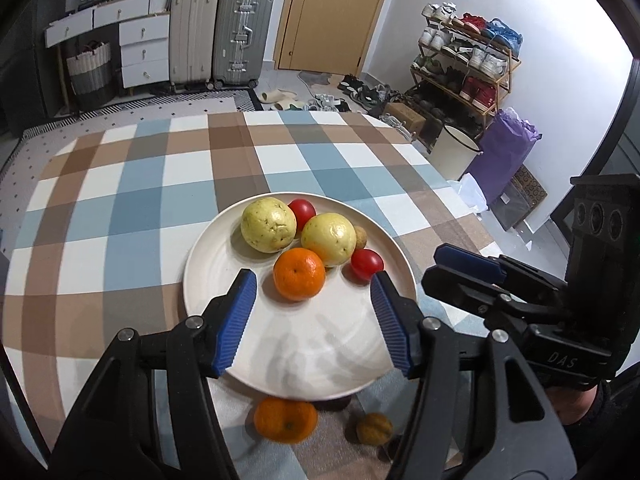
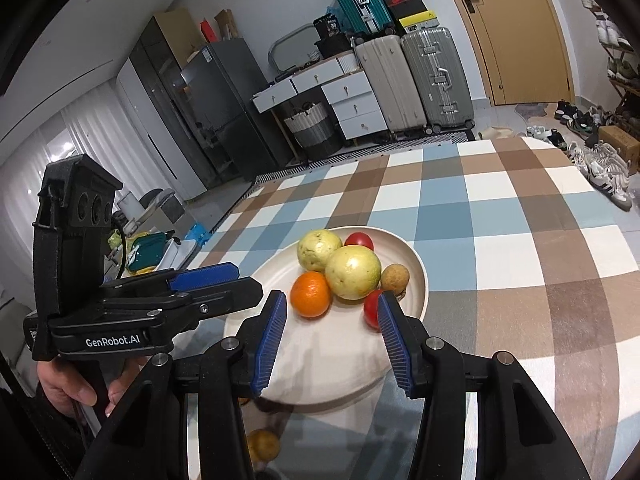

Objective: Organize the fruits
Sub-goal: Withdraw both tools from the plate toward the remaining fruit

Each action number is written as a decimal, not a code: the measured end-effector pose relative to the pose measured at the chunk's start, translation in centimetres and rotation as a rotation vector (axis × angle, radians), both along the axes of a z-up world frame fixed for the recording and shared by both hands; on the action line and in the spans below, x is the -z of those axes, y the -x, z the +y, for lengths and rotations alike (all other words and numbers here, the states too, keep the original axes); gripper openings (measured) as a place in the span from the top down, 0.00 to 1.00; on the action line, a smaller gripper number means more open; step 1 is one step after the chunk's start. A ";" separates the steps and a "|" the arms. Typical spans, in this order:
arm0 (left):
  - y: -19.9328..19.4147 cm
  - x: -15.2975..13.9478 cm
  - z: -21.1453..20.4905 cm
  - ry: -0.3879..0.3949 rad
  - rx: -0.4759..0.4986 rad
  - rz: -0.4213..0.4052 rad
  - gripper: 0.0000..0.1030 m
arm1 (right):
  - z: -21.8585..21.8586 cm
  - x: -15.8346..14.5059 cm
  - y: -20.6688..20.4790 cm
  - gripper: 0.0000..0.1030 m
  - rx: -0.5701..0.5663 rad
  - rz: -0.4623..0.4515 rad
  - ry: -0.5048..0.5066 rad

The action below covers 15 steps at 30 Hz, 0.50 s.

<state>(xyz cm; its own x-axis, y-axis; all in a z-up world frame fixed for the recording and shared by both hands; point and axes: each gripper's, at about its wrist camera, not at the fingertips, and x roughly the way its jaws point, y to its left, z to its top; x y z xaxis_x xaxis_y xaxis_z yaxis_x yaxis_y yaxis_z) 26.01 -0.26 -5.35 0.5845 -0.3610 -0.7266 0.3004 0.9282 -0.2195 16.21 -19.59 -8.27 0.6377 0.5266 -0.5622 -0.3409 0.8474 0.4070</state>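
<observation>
A cream plate [image 1: 224, 280] [image 2: 272, 276] on the checkered cloth holds two yellow-green guavas [image 1: 269, 224] [image 2: 352, 273], an orange [image 1: 299, 274] [image 2: 310, 294], two red tomatoes [image 1: 366, 263] [image 2: 359, 240] and a small brown fruit [image 1: 361, 237] [image 2: 395, 277]. On the cloth in front of the plate lie a second orange [image 1: 285, 420] and a small brown-yellow fruit [image 1: 374, 429] [image 2: 262, 446]. My left gripper [image 1: 313, 320] is open and empty above the plate's near half. My right gripper [image 2: 331, 338] is open and empty over the plate's near edge; it also shows in the left wrist view [image 1: 468, 268].
The table [image 1: 120, 200] is covered by a blue, brown and white checkered cloth. Beyond it are suitcases [image 1: 240, 36], white drawers [image 1: 144, 52], a shoe rack [image 1: 468, 52], a white bin [image 1: 456, 152] and a purple bag [image 1: 504, 148].
</observation>
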 end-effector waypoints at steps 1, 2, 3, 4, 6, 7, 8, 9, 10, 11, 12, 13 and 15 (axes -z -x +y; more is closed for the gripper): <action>0.5 -0.2 0.1 -0.005 -0.005 -0.007 0.42 | 0.0 -0.2 0.4 0.53 0.001 -0.005 -0.005; 1.1 -0.5 0.2 -0.008 -0.011 -0.015 0.37 | 0.0 -0.4 0.8 0.53 0.000 -0.010 -0.011; 1.5 -0.7 0.2 -0.010 -0.017 -0.022 0.33 | 0.0 -0.6 1.1 0.50 0.001 -0.015 -0.012; 2.0 -0.9 0.3 -0.011 -0.023 -0.030 0.31 | 0.1 -0.7 1.4 0.48 0.002 -0.019 -0.008; 3.0 -1.4 0.6 -0.014 -0.038 -0.046 0.24 | 0.2 -1.0 2.2 0.39 0.002 -0.031 0.004; 3.3 -1.4 0.7 -0.016 -0.043 -0.050 0.23 | 0.2 -1.1 2.5 0.36 0.004 -0.035 0.006; 3.6 -1.6 0.8 -0.019 -0.049 -0.054 0.22 | 0.3 -1.2 2.9 0.31 0.006 -0.040 0.008; 4.1 -1.7 0.9 -0.023 -0.056 -0.058 0.22 | 0.3 -1.3 3.4 0.26 0.008 -0.045 0.010; 4.5 -1.8 1.0 -0.027 -0.062 -0.059 0.22 | 0.3 -1.4 3.8 0.26 0.007 -0.050 0.011; 4.9 -1.9 1.0 -0.034 -0.067 -0.062 0.22 | 0.3 -1.4 4.1 0.25 0.004 -0.053 0.011; 5.1 -1.9 1.0 -0.039 -0.070 -0.066 0.21 | 0.3 -1.5 4.6 0.25 0.000 -0.056 0.012; 5.7 -2.0 1.1 -0.051 -0.079 -0.075 0.20 | 0.3 -1.5 5.0 0.24 -0.004 -0.057 0.015; 6.9 -2.1 1.3 -0.075 -0.097 -0.092 0.17 | 0.5 -1.4 5.8 0.24 -0.009 -0.055 0.025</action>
<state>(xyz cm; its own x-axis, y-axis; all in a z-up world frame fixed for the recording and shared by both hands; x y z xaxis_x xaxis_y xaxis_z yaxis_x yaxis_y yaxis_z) 19.15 1.00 -3.25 0.6792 -0.2460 -0.6915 0.2238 0.9667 -0.1240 10.44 -19.10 -6.90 0.6631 0.5185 -0.5398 -0.3698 0.8540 0.3660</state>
